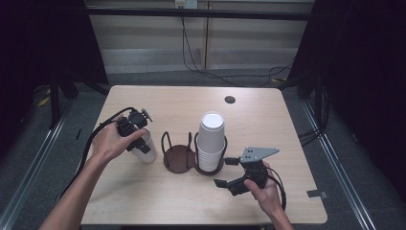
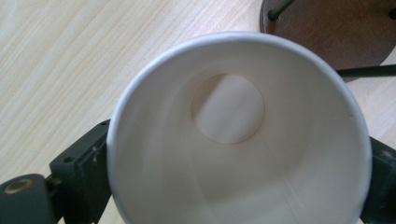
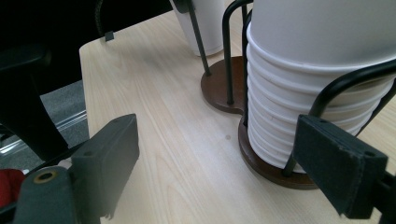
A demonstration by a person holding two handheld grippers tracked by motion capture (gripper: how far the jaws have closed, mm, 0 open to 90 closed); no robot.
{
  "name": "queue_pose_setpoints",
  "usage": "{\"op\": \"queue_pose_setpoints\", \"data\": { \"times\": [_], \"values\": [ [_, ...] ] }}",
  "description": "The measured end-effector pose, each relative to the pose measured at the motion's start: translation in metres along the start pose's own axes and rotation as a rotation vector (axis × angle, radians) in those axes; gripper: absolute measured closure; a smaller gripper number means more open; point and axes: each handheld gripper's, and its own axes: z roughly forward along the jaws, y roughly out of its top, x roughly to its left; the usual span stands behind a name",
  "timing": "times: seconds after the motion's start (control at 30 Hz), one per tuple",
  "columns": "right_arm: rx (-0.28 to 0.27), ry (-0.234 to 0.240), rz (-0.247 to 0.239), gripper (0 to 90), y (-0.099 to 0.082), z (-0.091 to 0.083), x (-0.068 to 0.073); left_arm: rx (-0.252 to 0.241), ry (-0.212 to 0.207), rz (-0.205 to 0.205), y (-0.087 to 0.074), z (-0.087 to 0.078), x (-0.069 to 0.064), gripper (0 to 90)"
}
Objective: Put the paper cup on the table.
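A single white paper cup [image 1: 148,155] stands upright on the table, left of a dark two-ring cup holder [image 1: 178,160]. My left gripper [image 1: 142,143] reaches down over it. In the left gripper view I look into the empty cup [image 2: 229,107], with my left gripper [image 2: 238,186] open and one jaw close on each side of the rim. The holder's right ring carries a tall stack of white cups [image 1: 210,139]; its left ring is empty. My right gripper [image 1: 226,172] is open, just right of the stack [image 3: 299,93], with nothing between its fingers [image 3: 112,158].
The wooden table [image 1: 268,124] has a round cable hole [image 1: 230,99] at the back. A small dark tag [image 1: 316,194] lies near its front right corner. The single cup [image 3: 205,23] stands beyond the holder's base [image 3: 217,88]. Dark floor surrounds the table.
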Motion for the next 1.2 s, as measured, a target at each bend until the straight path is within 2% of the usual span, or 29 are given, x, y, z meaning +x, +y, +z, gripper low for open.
{"op": "queue_pose_setpoints", "data": {
  "times": [0.07,0.2,0.4,0.6,0.77,0.8,0.93,1.03,1.07,1.2],
  "values": [
    [0.001,0.004,0.004,15.0,0.000,0.001,0.000,-0.008,-0.023,-0.013,0.002,0.003,0.000,5.9],
    [0.010,0.007,0.000,15.0,-0.001,0.002,0.001,-0.002,-0.052,0.005,0.005,0.009,-0.002,5.5],
    [0.012,0.002,0.006,15.0,-0.002,0.002,0.000,-0.005,-0.028,0.032,0.004,0.012,-0.005,5.5],
    [0.006,0.000,0.012,15.0,-0.002,0.002,-0.001,-0.043,-0.024,0.078,-0.002,0.016,-0.005,5.4],
    [0.008,-0.007,0.014,15.0,-0.002,0.003,-0.001,-0.043,-0.063,0.082,-0.009,0.020,-0.005,5.5],
    [0.008,-0.006,0.015,15.0,-0.002,0.003,-0.001,-0.061,-0.063,0.072,-0.012,0.021,-0.004,5.6],
    [0.006,-0.006,0.017,15.0,-0.002,0.002,0.000,-0.075,-0.090,0.070,-0.019,0.023,-0.002,5.4],
    [0.007,-0.009,0.019,15.0,-0.002,0.003,-0.001,-0.064,-0.096,0.087,-0.022,0.020,-0.003,5.6],
    [0.011,-0.012,0.019,15.0,-0.002,0.003,-0.001,-0.069,-0.077,0.087,-0.024,0.018,-0.003,6.9],
    [0.017,-0.012,0.022,15.0,-0.003,0.004,-0.001,-0.077,-0.097,0.081,-0.032,0.017,0.001,7.0]
  ]
}}
